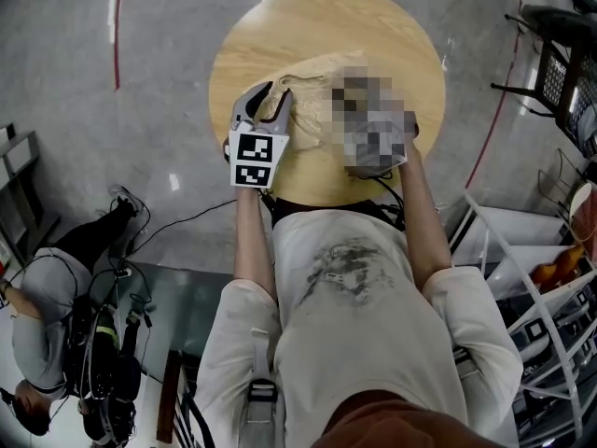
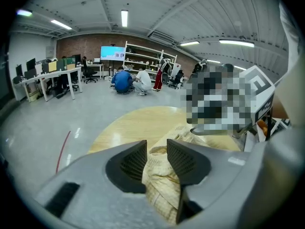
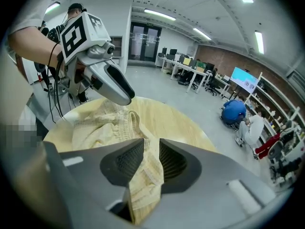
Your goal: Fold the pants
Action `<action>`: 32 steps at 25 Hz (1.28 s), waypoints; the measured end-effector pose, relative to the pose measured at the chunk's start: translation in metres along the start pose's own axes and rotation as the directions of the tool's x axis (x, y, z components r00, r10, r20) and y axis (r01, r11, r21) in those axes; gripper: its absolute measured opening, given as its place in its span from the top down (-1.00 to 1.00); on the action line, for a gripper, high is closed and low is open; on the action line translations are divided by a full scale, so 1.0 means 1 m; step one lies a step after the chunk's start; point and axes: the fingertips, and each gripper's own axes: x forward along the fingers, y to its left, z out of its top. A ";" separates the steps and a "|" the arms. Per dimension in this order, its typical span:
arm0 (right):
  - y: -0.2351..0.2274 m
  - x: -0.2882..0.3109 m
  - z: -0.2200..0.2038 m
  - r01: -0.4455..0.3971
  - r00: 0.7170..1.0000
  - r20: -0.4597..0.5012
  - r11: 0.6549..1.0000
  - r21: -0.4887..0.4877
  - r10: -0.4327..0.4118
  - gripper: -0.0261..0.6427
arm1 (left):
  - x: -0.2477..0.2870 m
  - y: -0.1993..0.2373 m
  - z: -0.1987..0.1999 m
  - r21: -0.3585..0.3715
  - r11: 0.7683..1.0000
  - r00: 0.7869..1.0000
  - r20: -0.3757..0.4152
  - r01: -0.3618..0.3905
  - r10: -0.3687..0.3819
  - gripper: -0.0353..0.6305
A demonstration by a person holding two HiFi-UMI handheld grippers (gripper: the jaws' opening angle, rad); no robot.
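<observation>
Right tool (image 3: 145, 159) jaws close together, a fold of pale yellow pants (image 3: 95, 123) pinched between the pads and hanging through the gap. Rest of pants bunched on round wooden tabletop (image 3: 181, 123). Left tool (image 3: 123, 98) tip touches the fabric behind.

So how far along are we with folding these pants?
Done: nothing that reads as a fold yet; the pants lie bunched on the round table. In hand: the left gripper and right gripper each have a ridge of cloth filling the gap between their jaws. Left: spreading them flat and all the folding, as far as I can tell.
</observation>
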 end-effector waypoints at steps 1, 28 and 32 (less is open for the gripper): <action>0.001 -0.002 0.000 0.000 1.000 0.002 1.000 -0.005 0.000 0.59 | -0.002 -0.001 0.001 0.002 1.000 1.000 0.005 -0.005 0.005 0.49; 0.044 -0.181 0.072 0.103 0.935 0.335 0.992 0.067 -0.120 0.90 | -0.152 -0.104 0.072 0.075 0.992 0.941 0.333 -0.097 0.067 0.88; 0.048 -0.223 0.081 0.063 0.881 0.449 0.978 0.199 -0.148 0.90 | -0.175 -0.132 0.078 0.076 0.993 0.922 0.382 -0.094 0.058 0.88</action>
